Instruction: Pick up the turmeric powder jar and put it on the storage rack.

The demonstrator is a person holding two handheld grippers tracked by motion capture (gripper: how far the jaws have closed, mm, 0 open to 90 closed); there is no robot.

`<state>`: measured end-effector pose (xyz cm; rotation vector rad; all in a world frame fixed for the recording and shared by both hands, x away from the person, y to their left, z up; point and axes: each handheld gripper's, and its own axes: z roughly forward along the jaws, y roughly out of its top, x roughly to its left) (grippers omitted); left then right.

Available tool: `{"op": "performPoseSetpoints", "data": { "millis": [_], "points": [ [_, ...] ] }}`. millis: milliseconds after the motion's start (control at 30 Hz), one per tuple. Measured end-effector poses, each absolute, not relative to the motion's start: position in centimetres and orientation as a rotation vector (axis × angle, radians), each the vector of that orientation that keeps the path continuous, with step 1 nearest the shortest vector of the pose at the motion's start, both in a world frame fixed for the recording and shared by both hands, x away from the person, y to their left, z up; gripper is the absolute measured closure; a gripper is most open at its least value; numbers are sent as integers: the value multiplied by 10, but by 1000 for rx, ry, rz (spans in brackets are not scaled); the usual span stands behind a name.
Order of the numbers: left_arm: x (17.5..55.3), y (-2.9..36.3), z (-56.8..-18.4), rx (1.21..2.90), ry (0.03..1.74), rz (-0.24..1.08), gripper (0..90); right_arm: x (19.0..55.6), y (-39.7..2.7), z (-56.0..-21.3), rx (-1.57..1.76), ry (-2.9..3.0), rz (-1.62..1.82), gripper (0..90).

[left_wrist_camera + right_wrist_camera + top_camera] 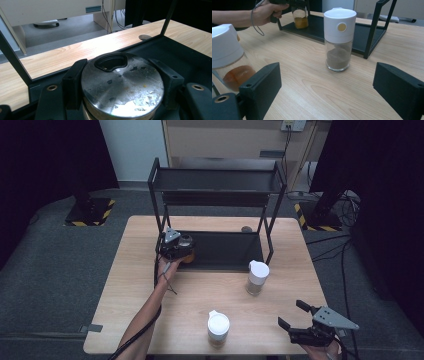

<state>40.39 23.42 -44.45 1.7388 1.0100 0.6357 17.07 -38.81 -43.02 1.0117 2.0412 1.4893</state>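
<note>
Left gripper (181,246) clamped on a glass spice jar (301,18) with yellow-orange powder, jaws pressed against both sides of its worn metal lid (122,83), at the front left corner of the black rack's (218,180) lower shelf (185,57). Cannot tell whether the jar's base sits on the shelf or hangs just above it.

Right gripper (300,320) idle near the table's (130,290) front right corner, well apart from the rack, jaws spread wide and empty.

Risks, judged from here:
- Jar close to the shelf's front lip and beside the left post; could tip off the edge if let go while partly over the lip.
- Grip sits high, at the lid; smooth metal could slip, or the jar could swing under it.
- Could knock the post on withdrawal.
- White-capped shaker with brown powder (339,40) just in front of the rack's right leg, tall and narrow; easily toppled by a careless approach with the open gripper.
- Second white-capped shaker (218,328) farther from the rack, near the table's front edge; could be nudged off.

Hard to make out: jar's body below the lid in the left gripper view; second shaker cut off at the frame edge in the right gripper view; lid's dark opening (111,62), contents unseen.
</note>
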Motion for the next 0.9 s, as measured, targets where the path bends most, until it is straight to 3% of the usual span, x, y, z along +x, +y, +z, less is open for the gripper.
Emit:
{"op": "performPoseSetpoints", "data": {
  "millis": [333,533,900],
  "points": [
    [404,237,-450,1706,1024,621,327,171,-388,-430,1008,2043,1489,81],
    [407,240,-446,1692,1045,594,193,171,-388,-430,1007,2043,1491,81],
    [408,243,-432,1715,995,580,116,171,-388,-430,1005,2045,1490,81]
  ]
}}
